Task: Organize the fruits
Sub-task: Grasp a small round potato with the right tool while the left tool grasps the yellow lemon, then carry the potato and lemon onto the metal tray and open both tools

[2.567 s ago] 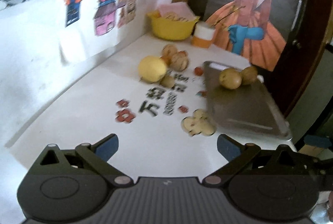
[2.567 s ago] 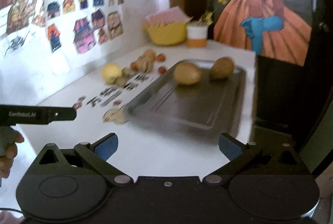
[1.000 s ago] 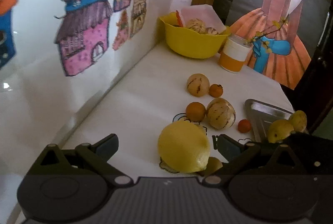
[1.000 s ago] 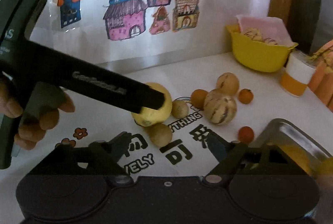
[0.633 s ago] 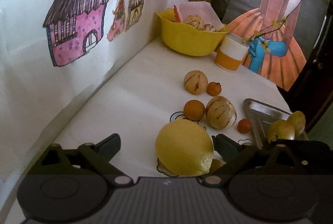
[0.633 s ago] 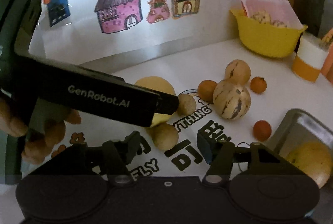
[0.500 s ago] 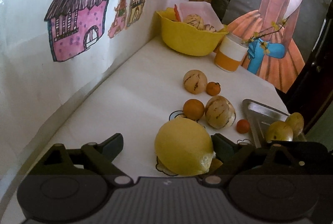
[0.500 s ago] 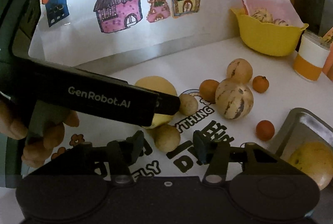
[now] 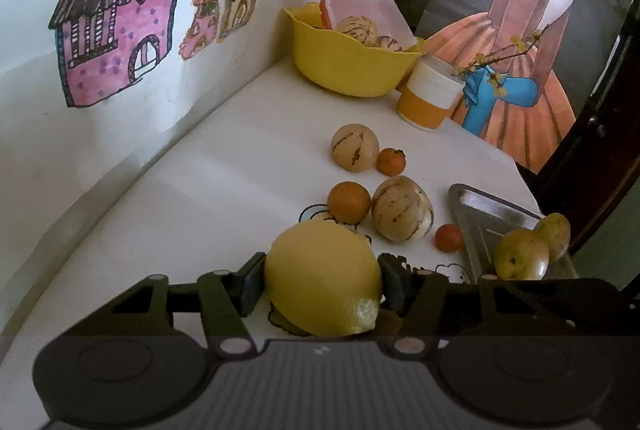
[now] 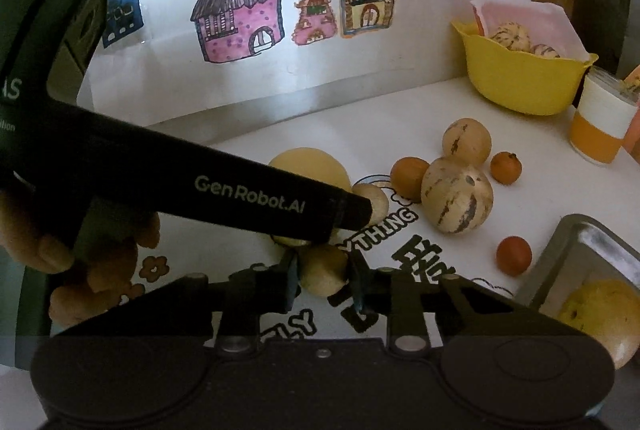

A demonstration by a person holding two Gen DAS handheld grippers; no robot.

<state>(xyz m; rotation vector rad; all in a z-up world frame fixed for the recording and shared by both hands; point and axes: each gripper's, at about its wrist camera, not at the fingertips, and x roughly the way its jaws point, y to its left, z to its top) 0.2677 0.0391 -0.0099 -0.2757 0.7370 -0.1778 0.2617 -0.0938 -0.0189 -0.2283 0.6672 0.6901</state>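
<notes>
The left gripper (image 9: 323,280) has its jaws pressed against both sides of the big yellow lemon (image 9: 322,278), which sits low on the white table (image 9: 224,166). Whether the lemon rests on the table or is just off it, I can't tell. Over on the right wrist view, the right gripper (image 10: 323,276) has its jaws clamped on a small tan fruit (image 10: 323,269), right over the black lettering printed on the tabletop. The left gripper's black body crosses that view, with the person's hand (image 10: 92,250) wrapped around its handle at the left edge.

Moving outward: just beyond the lemon sit an orange (image 9: 349,201) and a striped melon (image 9: 402,208), touching or nearly so. Farther back, a second striped melon (image 9: 355,147) sits beside a small tangerine (image 9: 391,161). A small red-orange fruit (image 9: 449,237) lies just beside the metal tray (image 9: 476,208), and two yellowish fruits (image 9: 520,259) sit on that tray. At the far end, a yellow bowl (image 9: 348,64) holds more striped melons, with an orange-and-white cup (image 9: 430,96) next to it.
</notes>
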